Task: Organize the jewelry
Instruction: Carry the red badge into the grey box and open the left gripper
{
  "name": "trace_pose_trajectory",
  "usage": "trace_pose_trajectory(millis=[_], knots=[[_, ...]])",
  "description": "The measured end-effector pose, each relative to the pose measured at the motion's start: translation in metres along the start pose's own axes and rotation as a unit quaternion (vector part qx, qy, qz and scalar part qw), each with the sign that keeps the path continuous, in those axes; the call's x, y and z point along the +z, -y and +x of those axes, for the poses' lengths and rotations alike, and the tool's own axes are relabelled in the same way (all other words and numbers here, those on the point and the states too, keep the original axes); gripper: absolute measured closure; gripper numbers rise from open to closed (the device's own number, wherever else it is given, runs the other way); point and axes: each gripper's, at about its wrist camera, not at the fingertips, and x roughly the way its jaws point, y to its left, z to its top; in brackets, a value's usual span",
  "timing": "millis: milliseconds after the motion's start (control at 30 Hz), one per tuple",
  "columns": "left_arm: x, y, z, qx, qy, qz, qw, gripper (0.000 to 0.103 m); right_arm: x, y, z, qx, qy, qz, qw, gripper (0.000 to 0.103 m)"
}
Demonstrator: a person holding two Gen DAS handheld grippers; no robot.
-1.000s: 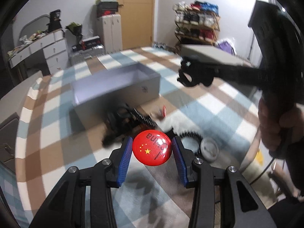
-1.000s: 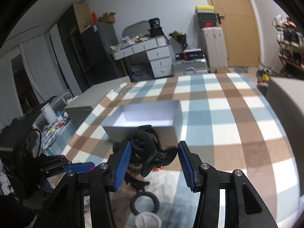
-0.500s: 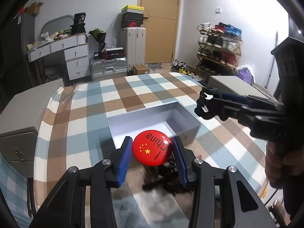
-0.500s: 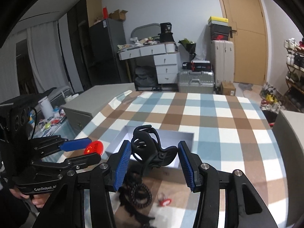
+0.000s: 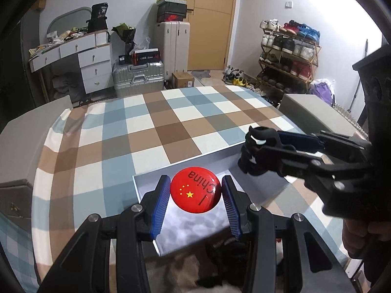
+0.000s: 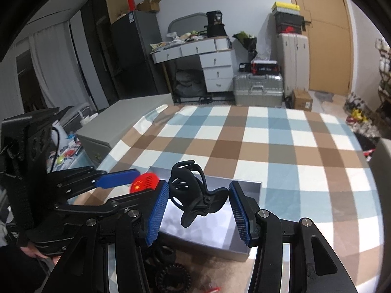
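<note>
Checked tablecloth [image 5: 171,127] is covering the table; grey open box [image 5: 185,229] is sitting near its front edge, lining bare. Left gripper [image 5: 195,195] is clamping the red round badge [image 5: 195,190] between its blue pads, hovering over the box's near-left corner. Right gripper [image 6: 198,202] is gripping the black hair claw clip [image 6: 193,190] over the box's right side. Black coiled hair ties [image 6: 171,276] are lying on the cloth just in front of the box.
</note>
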Motion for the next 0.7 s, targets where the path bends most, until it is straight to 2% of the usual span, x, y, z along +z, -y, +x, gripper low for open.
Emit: trace_pose_trajectory(millis=[333,500,700], knots=[[-0.001,-0.006,0.02,-0.017,-0.037,-0.007,0.9991,0.066,-0.005,0.014,0.03,0.032,-0.042,0.017,0.998,0.053],[0.0,-0.01,0.029,-0.029,-0.054,-0.013,0.998,0.066,-0.006,0.017,0.047,0.03,-0.065,0.022,0.997,0.053],[-0.001,-0.014,0.034,-0.037,-0.063,-0.031,0.9968,0.065,-0.004,0.019,0.055,0.035,-0.065,0.028,0.997,0.051]])
